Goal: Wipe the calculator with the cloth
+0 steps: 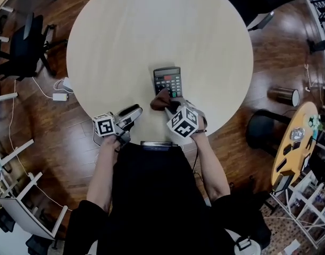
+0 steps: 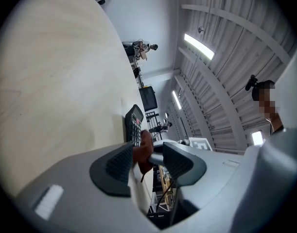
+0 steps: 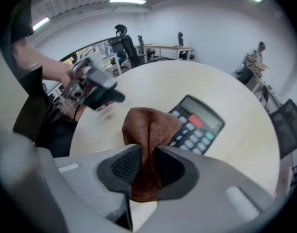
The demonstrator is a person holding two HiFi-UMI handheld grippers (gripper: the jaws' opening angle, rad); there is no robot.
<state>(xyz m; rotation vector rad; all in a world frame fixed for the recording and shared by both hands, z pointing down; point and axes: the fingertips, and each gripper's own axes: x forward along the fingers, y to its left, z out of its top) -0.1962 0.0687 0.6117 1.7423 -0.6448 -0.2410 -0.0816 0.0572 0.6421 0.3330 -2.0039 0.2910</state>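
A dark calculator [image 1: 168, 81] lies on the round pale table [image 1: 151, 31], near its front edge. My right gripper [image 1: 173, 104] is shut on a brown cloth [image 1: 161, 100] whose bunched end rests on the calculator's near end. In the right gripper view the cloth [image 3: 147, 130] is pinched between both pads, with the calculator [image 3: 197, 125] just behind it. My left gripper [image 1: 131, 112] is open over the table's front edge, left of the calculator, with nothing between its pads. In the left gripper view the calculator [image 2: 133, 123] and the cloth [image 2: 145, 147] show beyond the open gripper [image 2: 147, 161].
A wooden floor surrounds the table. Office chairs [image 1: 24, 47] stand at the left, a round stool [image 1: 266, 129] and a bin [image 1: 284, 95] at the right. A white power adapter [image 1: 59, 96] with a cable lies on the floor by the table's left side.
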